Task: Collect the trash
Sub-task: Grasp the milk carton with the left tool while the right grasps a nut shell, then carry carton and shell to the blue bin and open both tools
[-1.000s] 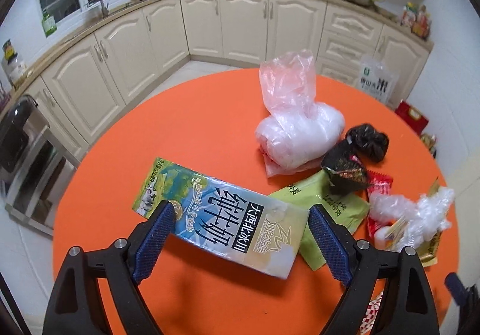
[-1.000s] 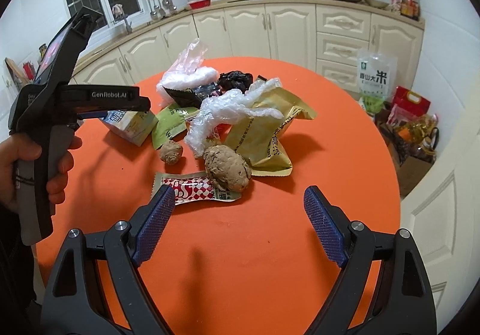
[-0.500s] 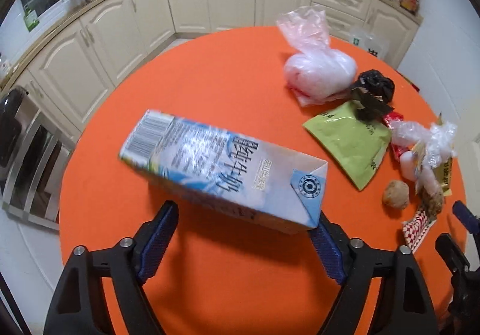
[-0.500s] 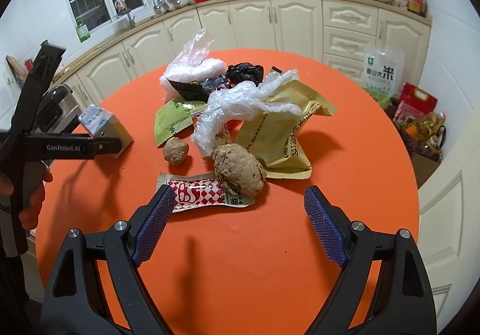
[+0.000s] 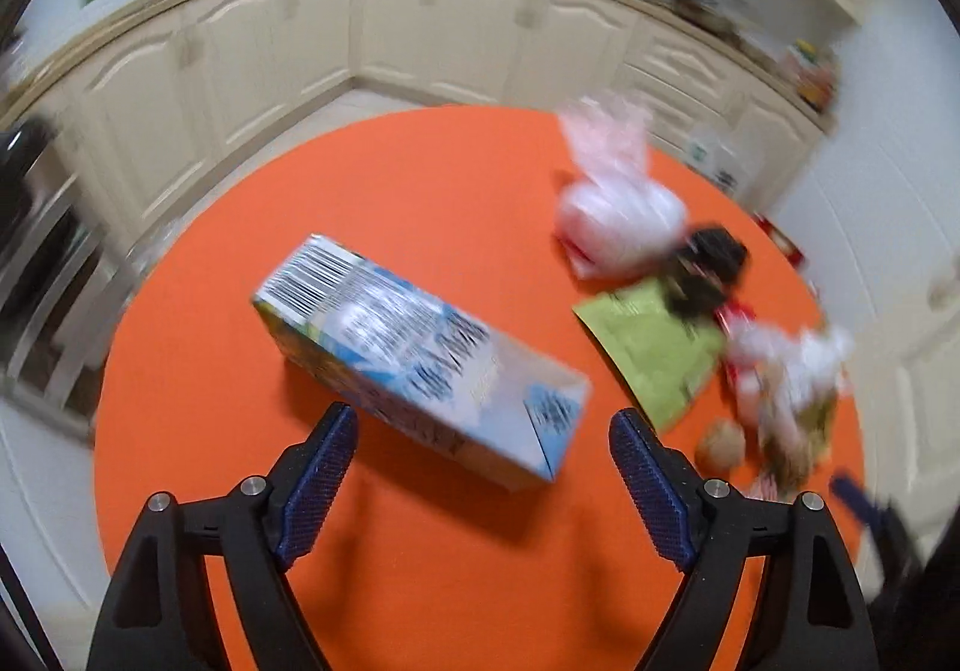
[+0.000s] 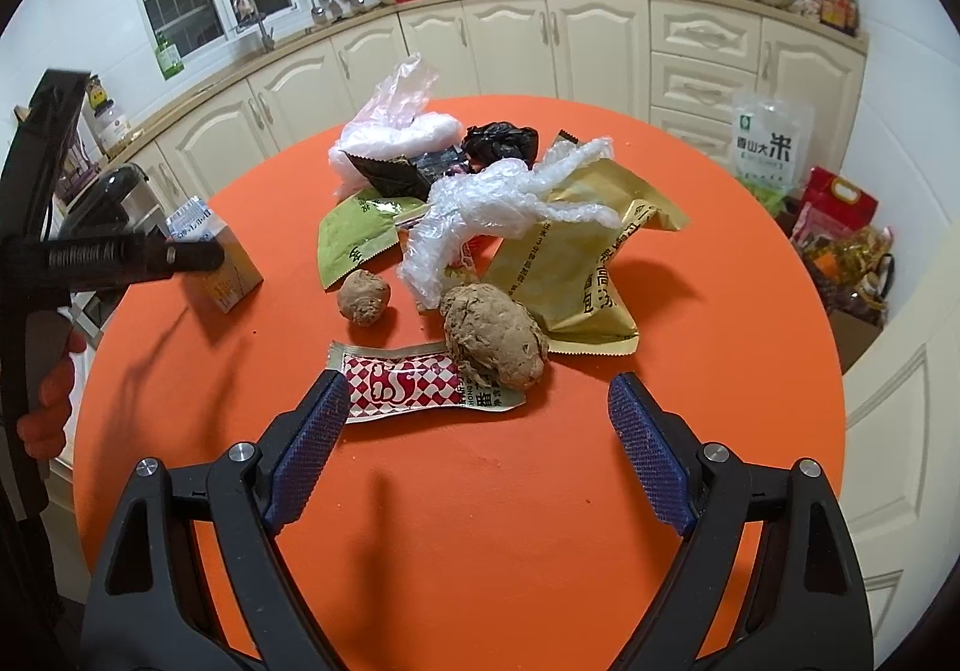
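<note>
My left gripper [image 5: 483, 446] hangs over the orange tabletop [image 5: 420, 227], and the picture from it is smeared with motion. Its jaws have just been opening a little and stand wide, released, gripping nothing. The milk carton [image 5: 420, 353] lies on its side on the tabletop right ahead of them, barcode end away from me, the folded end nearest my right-hand pad; whether a pad brushes it I cannot tell through the blur.

Past the carton sits the rest of the trash: a green packet [image 5: 654, 347] lying flat, a white plastic bag [image 5: 618, 215] behind it, and a black crumpled bag [image 5: 711, 260] touching the green packet's far edge.

Over on my right gripper [image 6: 480, 419], the view is sharp. Jaws spread wide, empty, hovering above the tabletop. Just ahead of the left pad lies a red-and-white checked wrapper [image 6: 414, 386], flat, and a big brown lumpy root [image 6: 495, 341] rests on its right end. A smaller brown lump [image 6: 363, 297] sits apart to the left. Behind the root, a gold foil bag [image 6: 576, 275] stands crumpled, with clear wadded plastic film [image 6: 498, 209] draped over it.

At the left edge of that view a hand [image 6: 51, 401] holds my left gripper's handle, with the carton behind its black fingers.
</note>
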Demonstrator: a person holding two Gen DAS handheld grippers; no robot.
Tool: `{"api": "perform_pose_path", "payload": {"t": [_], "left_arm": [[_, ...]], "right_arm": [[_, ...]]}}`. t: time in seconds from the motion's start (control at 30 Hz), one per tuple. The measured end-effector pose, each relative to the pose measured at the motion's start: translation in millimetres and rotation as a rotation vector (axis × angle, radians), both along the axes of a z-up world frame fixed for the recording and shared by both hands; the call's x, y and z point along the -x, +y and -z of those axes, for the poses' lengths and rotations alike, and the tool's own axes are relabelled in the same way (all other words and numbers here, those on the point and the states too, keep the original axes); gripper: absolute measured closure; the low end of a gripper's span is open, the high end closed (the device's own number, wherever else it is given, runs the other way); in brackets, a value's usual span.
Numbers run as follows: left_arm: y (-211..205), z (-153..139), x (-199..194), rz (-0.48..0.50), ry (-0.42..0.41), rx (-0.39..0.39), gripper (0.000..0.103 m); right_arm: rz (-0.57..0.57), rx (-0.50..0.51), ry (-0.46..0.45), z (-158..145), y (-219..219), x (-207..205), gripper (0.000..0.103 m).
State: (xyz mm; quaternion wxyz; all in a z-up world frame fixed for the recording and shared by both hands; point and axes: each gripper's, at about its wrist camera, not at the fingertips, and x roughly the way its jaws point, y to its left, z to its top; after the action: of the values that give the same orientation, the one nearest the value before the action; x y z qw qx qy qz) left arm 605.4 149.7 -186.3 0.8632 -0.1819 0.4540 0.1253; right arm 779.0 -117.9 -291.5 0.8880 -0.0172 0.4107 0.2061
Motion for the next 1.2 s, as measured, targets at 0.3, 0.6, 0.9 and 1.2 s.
{"api": "perform_pose_path", "payload": {"t": [0.3,0.6,0.9,1.2], "left_arm": [[15,16,-28,-0.158,0.072,0.059,0.030],[15,25,-5,0.002,0.027,0.004,0.069],[-13,16,36,0.169,-0.001,-0.033,0.069],[-43,-6,63,0.278,-0.056,-0.048,0.069]], "right_arm": [[-0.025,0.010,0.000,1,7,3,0.016],[0.001,0.022,0.005,5,5,-6,0.020],[-0.002,0.108,0.031,3,24,-29,0.056],[0.010,0.112,0.025,-2,15,-11,0.072]]}}
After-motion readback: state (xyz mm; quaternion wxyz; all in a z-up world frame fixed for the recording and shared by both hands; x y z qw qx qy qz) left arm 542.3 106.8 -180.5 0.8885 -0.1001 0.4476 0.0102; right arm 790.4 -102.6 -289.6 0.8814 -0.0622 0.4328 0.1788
